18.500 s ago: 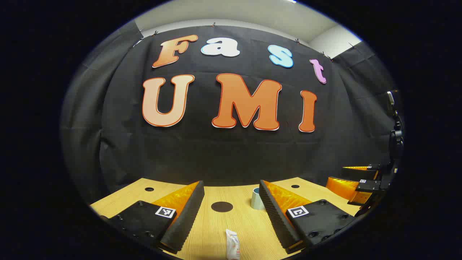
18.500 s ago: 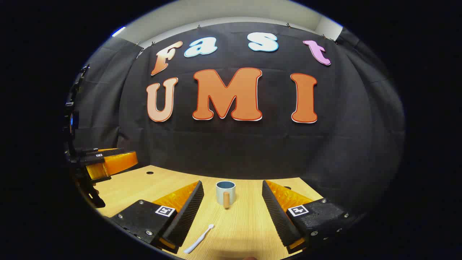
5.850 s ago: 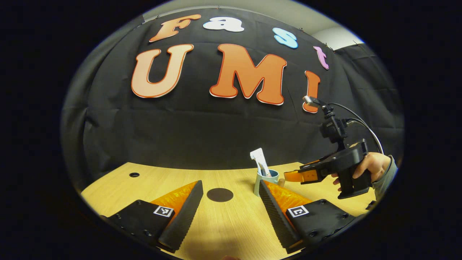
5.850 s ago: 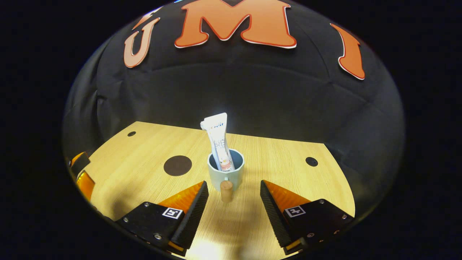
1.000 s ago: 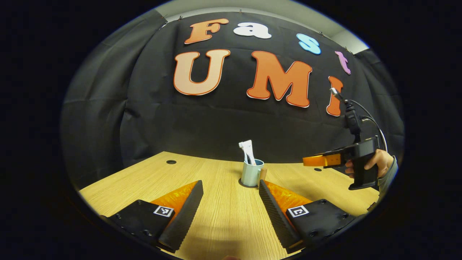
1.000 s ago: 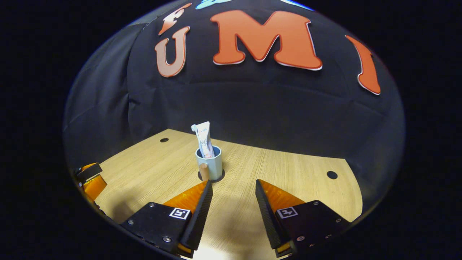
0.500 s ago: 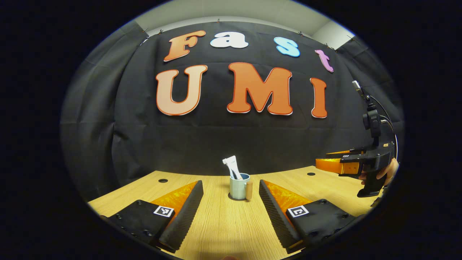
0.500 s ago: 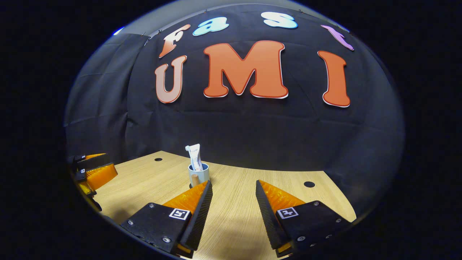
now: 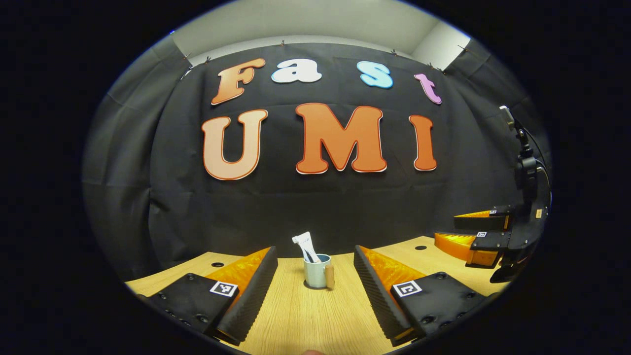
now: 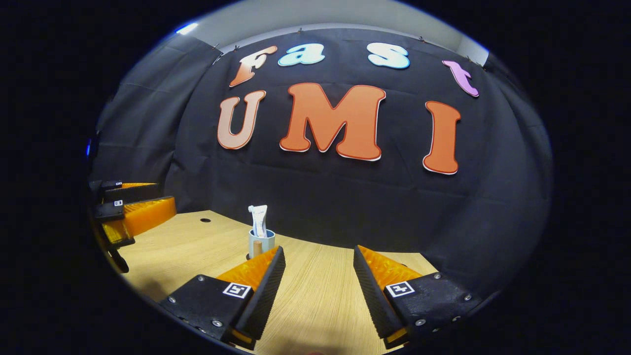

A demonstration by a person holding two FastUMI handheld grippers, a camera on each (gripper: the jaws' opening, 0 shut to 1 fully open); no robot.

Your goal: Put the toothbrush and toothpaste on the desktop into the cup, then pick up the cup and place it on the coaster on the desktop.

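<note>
Toothpaste point(image 9: 301, 242) stands tilted in the cup point(image 9: 316, 271), its flat end poking well above the rim, with what looks like the toothbrush point(image 9: 308, 255) beside it, too small to be sure. The cup sits upright on the desk point(image 9: 300, 315) on a dark round patch, probably the coaster point(image 10: 248, 257), with its brown handle turned toward the near side.

The left hand-held gripper point(image 9: 315, 278) hangs well back from the cup, fingers spread wide and holding nothing. The right hand-held gripper point(image 10: 318, 281) is likewise wide open and empty, the cup off to its left and apart from it.

As I judge it, the job looks done, and the remaining risk is a careless sweep. A finger catching the tall tube or the handle could tip the top-heavy cup off its spot.
</note>
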